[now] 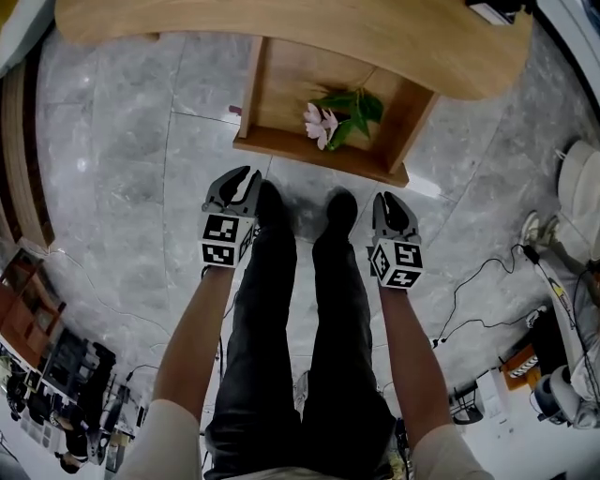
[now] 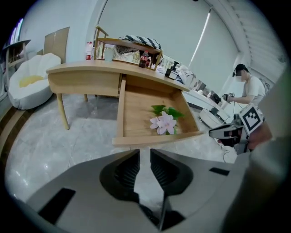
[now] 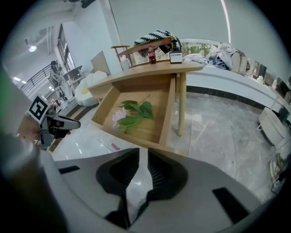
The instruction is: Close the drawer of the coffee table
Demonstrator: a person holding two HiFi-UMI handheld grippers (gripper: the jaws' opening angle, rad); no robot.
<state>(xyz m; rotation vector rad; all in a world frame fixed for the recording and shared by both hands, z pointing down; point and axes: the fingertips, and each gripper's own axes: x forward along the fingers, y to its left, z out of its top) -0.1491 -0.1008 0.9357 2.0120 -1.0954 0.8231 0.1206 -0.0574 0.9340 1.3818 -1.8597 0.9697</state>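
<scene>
drawer of the coffee table stands pulled well out from under the pale wooden worktop, over the grey marble floor; inside it lie a pink flower and green leaves, near the right wall in the head view; the drawer's front edge faces the person, whose dark shoes stand just short of it on the floor.

the left gripper hangs in front of the drawer's left part and the right gripper in front of its right corner; both point steeply down and forward, and neither touches the wood; each has a marker cube behind the jaws.

in the left gripper view the jaws of the left gripper stand a narrow slit apart, with only bare floor showing between them; the drawer front lies just beyond the tips; the right gripper view shows the same of the right gripper, its jaws narrowly parted and empty, with the drawer ahead and to the left.

on the worktop stands a dark bottle among other small things that are too small to tell apart; a person in a white top stands far off behind.
</scene>
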